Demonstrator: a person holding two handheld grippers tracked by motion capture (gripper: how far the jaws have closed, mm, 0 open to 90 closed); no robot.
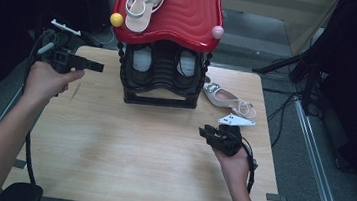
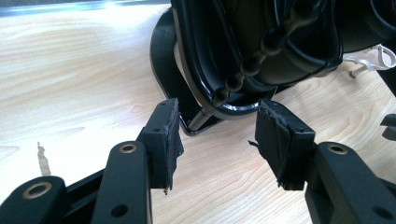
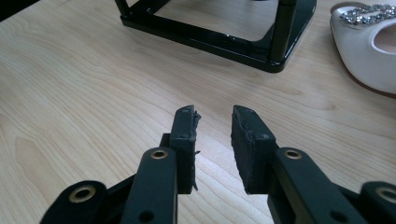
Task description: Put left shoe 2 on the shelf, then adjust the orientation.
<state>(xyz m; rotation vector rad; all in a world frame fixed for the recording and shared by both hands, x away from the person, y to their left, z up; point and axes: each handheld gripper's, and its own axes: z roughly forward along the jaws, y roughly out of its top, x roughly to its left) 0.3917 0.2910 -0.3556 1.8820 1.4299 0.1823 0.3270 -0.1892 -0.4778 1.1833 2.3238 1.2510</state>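
On the pale wood-grain table (image 1: 126, 150) stood a glossy black shoe rack (image 1: 161, 78), its tiers moulded in wavy ribs and its side posts shaped like strings of beads, capped by a shiny red top shelf (image 1: 190, 16) with rippled ridges. A yellow ball knob (image 1: 116, 19) and a pink ball knob (image 1: 217, 32) marked its front corners. Up there lay a cream strappy sandal (image 1: 144, 1), sole pale and smooth. Inside the black tier sat two whitish shoes, too dark to read clearly.

And over to the left: the left gripper (image 2: 217, 135) hung just beside the rack's lower corner, jaws spread wide, nothing between them, the black pads frayed and ragged at the edges. The high view showed it at the table's left edge, held in the person's left hand (image 1: 48, 79).

The right gripper (image 3: 212, 140) hovered low over bare wood near the table's front right, its jaws parted with a narrow gap and empty. Beyond it, right of the rack's base, lay a white flat shoe (image 1: 227, 99) with a sparkling jewelled trim at the toe and thin straps.

No writing could be read anywhere. Grey floor, dark drapes and trailing cables surrounded the table.
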